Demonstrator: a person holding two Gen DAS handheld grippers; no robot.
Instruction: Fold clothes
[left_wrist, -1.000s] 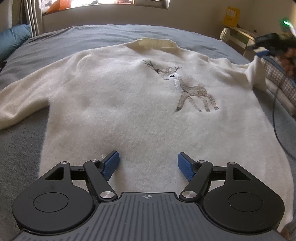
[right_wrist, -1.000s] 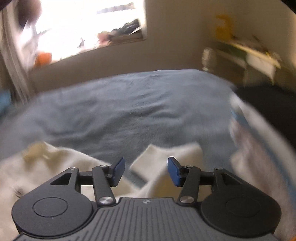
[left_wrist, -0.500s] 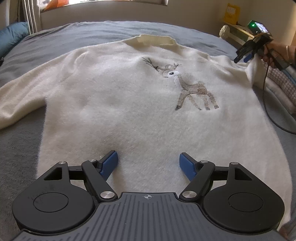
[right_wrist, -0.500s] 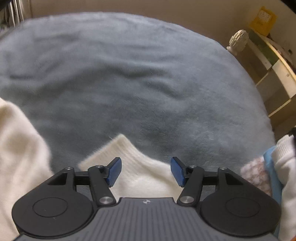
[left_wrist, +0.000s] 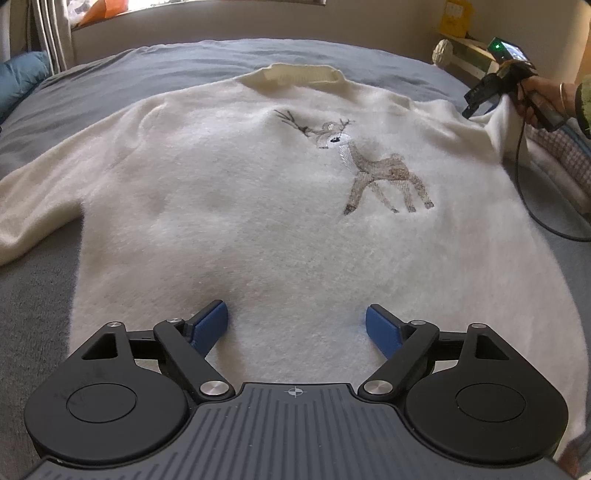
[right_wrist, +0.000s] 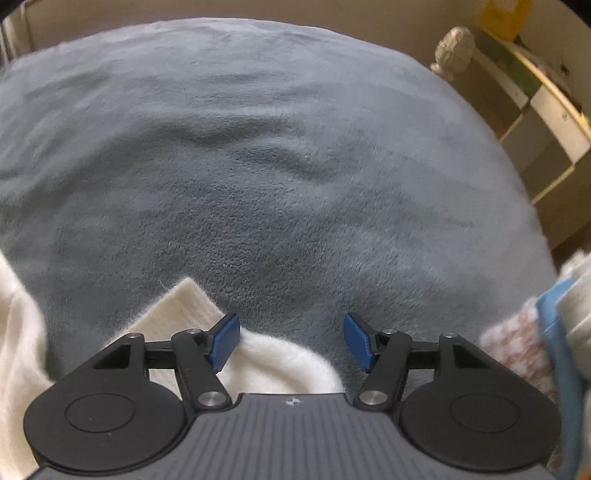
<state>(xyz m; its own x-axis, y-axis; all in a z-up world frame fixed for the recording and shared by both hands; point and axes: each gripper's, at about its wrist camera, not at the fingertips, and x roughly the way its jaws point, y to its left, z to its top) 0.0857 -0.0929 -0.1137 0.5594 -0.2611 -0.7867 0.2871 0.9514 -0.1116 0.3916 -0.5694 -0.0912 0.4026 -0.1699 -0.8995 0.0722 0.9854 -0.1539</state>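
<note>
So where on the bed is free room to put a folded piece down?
The grey blanket beyond the sweater's collar, up to the wall, lies bare. At the right edge it is crowded: a stack of clothes and a cable lie there.

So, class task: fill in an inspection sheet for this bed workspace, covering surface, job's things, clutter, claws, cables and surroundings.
Surface: grey-blue blanket.
Job's things: cream sweater laid flat, deer motif up.
Clutter: checked and blue fabrics at the bed's right edge.
Claws: left claw open over the hem; right claw open above a sleeve end; both have just been opening, gripping nothing.
Cables: black cable trailing from the right claw.
Surroundings: window sill, shelf.
</note>
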